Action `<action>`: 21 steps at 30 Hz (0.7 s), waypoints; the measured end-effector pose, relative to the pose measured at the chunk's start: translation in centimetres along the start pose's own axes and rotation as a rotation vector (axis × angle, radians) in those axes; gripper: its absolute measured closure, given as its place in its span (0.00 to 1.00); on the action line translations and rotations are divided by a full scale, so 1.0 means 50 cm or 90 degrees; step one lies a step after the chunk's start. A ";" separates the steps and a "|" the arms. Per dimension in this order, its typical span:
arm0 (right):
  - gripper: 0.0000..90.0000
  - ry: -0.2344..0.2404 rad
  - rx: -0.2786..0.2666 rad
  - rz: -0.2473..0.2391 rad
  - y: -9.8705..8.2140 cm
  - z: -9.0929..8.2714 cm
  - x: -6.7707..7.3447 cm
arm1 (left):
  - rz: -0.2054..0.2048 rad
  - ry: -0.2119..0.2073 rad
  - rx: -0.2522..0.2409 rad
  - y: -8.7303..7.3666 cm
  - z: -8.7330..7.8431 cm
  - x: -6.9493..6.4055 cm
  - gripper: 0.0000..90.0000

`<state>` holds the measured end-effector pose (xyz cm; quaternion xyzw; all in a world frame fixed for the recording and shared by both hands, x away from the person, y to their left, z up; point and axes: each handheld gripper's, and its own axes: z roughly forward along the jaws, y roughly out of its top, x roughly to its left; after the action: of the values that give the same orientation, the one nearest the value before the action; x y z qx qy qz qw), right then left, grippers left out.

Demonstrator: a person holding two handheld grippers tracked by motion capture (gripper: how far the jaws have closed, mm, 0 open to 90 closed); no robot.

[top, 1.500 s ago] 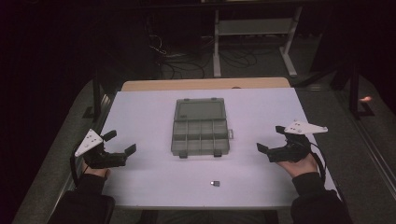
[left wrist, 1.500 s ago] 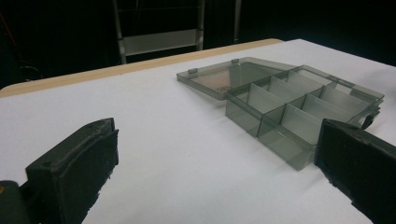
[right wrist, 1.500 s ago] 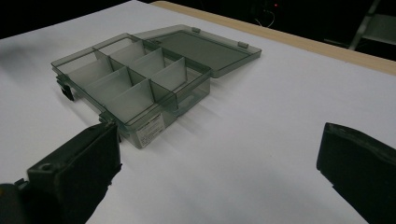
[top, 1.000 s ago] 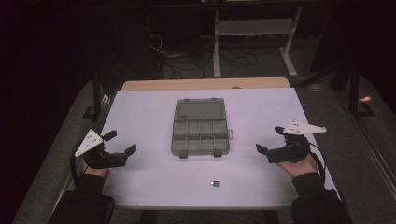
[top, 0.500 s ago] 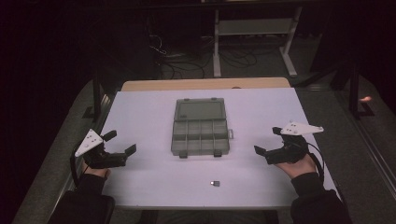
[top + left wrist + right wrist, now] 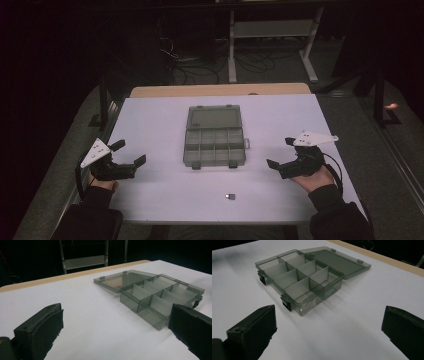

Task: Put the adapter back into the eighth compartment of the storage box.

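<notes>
- I am holding my left gripper point(image 6: 125, 154) at the left edge of the white table point(image 6: 160, 120), jaws spread wide apart with nothing between them, well short of the box.
- The compartment box point(image 6: 215, 145) is sitting mid-table between my two tools, lid point(image 6: 214, 118) already folded flat open behind it; the compartments I can see are looking empty.
- A small dark part point(image 6: 230, 196) is lying loose on the table near my edge, in front of the box, apart from it.
- I am resting my right gripper point(image 6: 281, 153) at the right, jaws likewise gaping and empty.
- I am judging the work barely begun: box opened, part not yet picked up or placed.
</notes>
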<state>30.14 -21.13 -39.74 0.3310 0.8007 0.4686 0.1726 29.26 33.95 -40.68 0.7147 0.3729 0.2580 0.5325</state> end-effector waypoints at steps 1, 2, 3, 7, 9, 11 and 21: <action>0.00 0.002 0.003 -0.002 0.001 0.002 0.003 | 0.000 0.000 0.000 0.000 0.000 0.000 0.00; 0.00 0.008 0.008 -0.008 0.002 0.006 0.008 | 0.001 0.000 0.000 0.000 0.000 0.000 0.00; 0.00 0.009 0.009 -0.009 0.003 0.007 0.010 | 0.000 0.000 0.000 0.000 0.000 0.000 0.00; 0.00 0.019 0.016 -0.020 0.006 0.014 0.019 | -0.002 0.001 -0.003 0.000 0.000 0.000 0.00; 0.00 0.022 0.018 -0.021 0.007 0.015 0.021 | 0.000 0.001 -0.002 0.000 -0.001 0.000 0.00; 0.00 0.027 0.024 -0.026 0.008 0.019 0.026 | 0.000 0.001 -0.001 0.000 -0.001 0.000 0.00; 0.00 0.045 0.042 -0.038 0.010 0.030 0.040 | 0.002 -0.002 -0.001 0.000 0.000 0.000 0.00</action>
<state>29.77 -18.60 -39.99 0.2956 0.8307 0.4484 0.1469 29.25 33.96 -40.66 0.7152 0.3706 0.2583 0.5333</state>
